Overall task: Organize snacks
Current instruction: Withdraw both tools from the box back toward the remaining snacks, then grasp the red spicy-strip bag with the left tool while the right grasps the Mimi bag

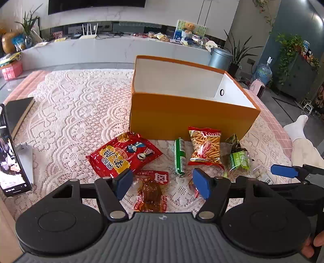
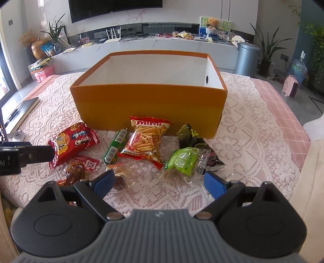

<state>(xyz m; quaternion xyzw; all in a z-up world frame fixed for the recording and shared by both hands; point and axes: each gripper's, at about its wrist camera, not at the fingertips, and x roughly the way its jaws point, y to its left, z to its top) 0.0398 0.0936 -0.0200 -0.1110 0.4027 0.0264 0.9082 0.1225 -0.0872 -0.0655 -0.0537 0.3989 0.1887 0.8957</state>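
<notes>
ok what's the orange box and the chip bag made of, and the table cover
Orange box: looks like matte cardboard, thin stiff walls, white inside. Chip bag: glossy plastic film, crinkled, with glare. Table cover: seems white lace, openwork pattern showing pink beneath.

A dark television screen (image 2: 115, 9) is mounted on a pale marble-look wall, and beneath it a long white low cabinet (image 2: 162, 50) is spread with a white router (image 2: 113, 38), a teddy bear (image 2: 212, 22) and small clutter. Potted plants (image 2: 267, 48) are set at both ends of the cabinet, a grey lidded bin (image 2: 247, 58) and a water jug (image 2: 297, 70) are placed on the grey floor to the right beside a small pink heater (image 2: 290, 86), and white cupboard doors (image 1: 218, 18) are seen above. The room is lit by daylight from a window (image 2: 5, 66) at the left, and the foreground is filled by a table covered with a white lace cloth (image 2: 253, 125) over pink check.
</notes>
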